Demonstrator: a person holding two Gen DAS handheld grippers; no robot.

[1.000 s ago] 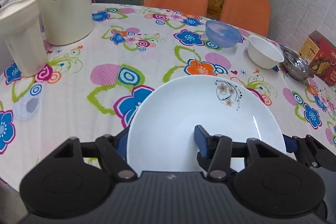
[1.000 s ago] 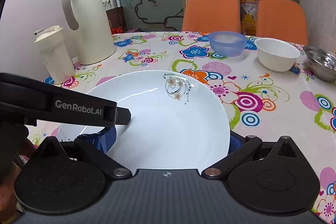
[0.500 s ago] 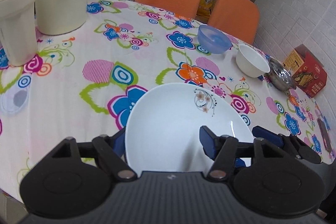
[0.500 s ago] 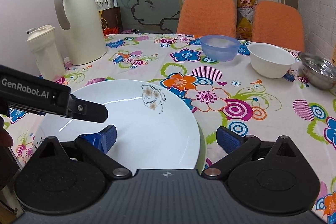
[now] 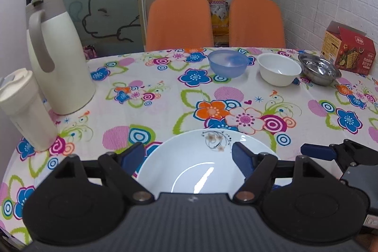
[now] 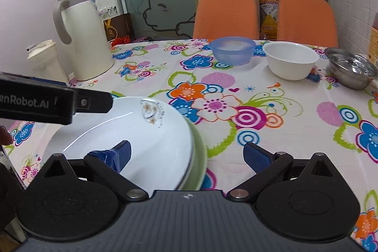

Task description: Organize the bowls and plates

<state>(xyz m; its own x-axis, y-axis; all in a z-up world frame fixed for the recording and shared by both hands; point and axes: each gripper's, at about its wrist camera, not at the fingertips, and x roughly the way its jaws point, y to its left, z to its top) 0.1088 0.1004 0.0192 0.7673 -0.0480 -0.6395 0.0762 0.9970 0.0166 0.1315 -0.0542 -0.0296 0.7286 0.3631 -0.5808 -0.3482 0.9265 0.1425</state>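
With the white plate [image 5: 200, 167] set on a green one [image 6: 197, 157] at the counter's near edge, we hold both grippers' jaws wide and empty, and judge the three bowls [image 5: 278, 72] at the far edge come next.

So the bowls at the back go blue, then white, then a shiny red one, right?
Not quite. The left wrist view shows the blue bowl, then the white bowl, but the shiny last one is a steel bowl, not red. The red thing behind it is a box.

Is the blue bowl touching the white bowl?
Apart. The left wrist view shows a strip of tablecloth between the blue bowl and the white bowl.
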